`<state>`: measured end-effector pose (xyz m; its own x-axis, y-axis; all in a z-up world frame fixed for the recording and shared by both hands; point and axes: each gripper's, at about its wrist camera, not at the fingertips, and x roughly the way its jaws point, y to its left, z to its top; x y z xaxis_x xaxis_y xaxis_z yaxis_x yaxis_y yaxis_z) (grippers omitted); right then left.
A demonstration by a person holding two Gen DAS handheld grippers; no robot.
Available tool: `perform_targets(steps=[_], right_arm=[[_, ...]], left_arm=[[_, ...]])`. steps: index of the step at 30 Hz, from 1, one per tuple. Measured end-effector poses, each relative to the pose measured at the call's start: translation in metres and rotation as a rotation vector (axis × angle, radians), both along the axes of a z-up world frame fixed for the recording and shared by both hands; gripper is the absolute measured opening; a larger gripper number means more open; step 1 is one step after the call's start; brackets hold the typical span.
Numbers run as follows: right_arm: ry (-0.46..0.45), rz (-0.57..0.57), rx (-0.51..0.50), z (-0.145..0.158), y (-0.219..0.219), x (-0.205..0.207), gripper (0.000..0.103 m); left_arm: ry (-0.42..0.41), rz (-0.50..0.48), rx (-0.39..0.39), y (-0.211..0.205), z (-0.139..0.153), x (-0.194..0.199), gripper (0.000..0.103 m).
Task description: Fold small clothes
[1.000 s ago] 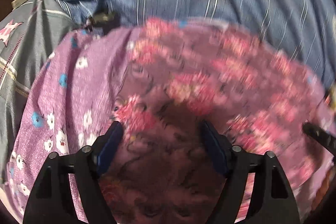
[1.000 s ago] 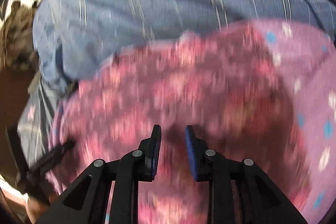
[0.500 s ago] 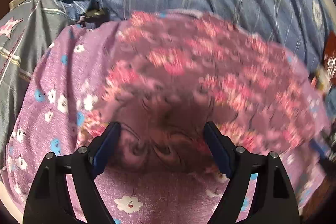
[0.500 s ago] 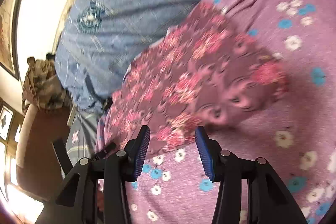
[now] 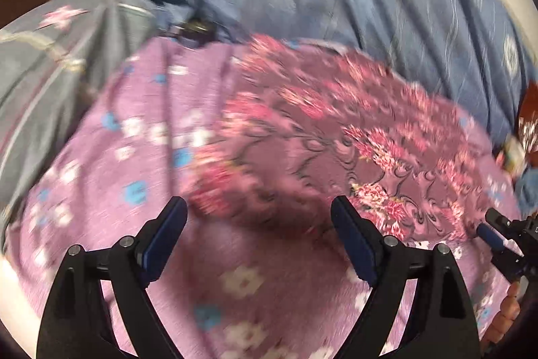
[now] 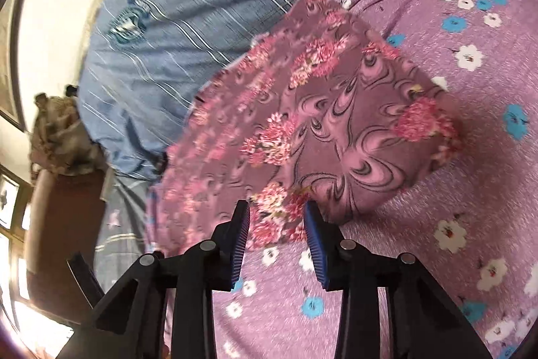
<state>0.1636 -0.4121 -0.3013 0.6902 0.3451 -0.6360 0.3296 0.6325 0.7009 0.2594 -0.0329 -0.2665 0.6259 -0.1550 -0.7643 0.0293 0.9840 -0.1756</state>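
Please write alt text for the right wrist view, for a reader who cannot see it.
A folded maroon floral garment lies on a purple flowered sheet, and its near edge reaches between the part-open blue pads of the right gripper. A blue striped blanket lies behind it.

This is a bedroom in a home. Most of both views is filled by a bed: a lilac bedsheet (image 6: 464,224) printed with small white and blue flowers is spread across the lower and right parts, and a blue striped quilt (image 6: 201,5) lies bunched along the upper part. At the far left of the right wrist view stands a cream wall (image 6: 57,22), with a heap of patterned cloth (image 6: 60,137) resting on dark brown wooden furniture (image 6: 64,224) below it.
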Motion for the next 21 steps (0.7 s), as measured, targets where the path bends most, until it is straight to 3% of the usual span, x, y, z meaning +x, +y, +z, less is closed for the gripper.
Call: perform_targets(steps=[4, 8, 14, 19, 21], right_arm=[[-0.021, 0.001, 0.097, -0.003, -0.009, -0.015, 0.046], [-0.019, -0.024, 0.21, -0.016, -0.018, -0.026, 0.063], [-0.017, -0.083, 0.305, -0.03, -0.036, -0.032, 0.065], [0.001, -0.082, 0.339, -0.037, -0.034, -0.028, 0.065], [0.005, -0.082, 0.339, -0.038, -0.033, -0.027, 0.065]], left_arm=[[0.039, 0.009, -0.177, 0.021, -0.008, -0.011, 0.088], [0.076, 0.013, -0.251, 0.026, -0.019, 0.0, 0.088], [0.151, 0.035, -0.467, 0.03, -0.038, 0.029, 0.088], [0.128, 0.028, -0.521, 0.028, -0.036, 0.039, 0.088], [0.117, 0.034, -0.528, 0.027, -0.036, 0.04, 0.081]])
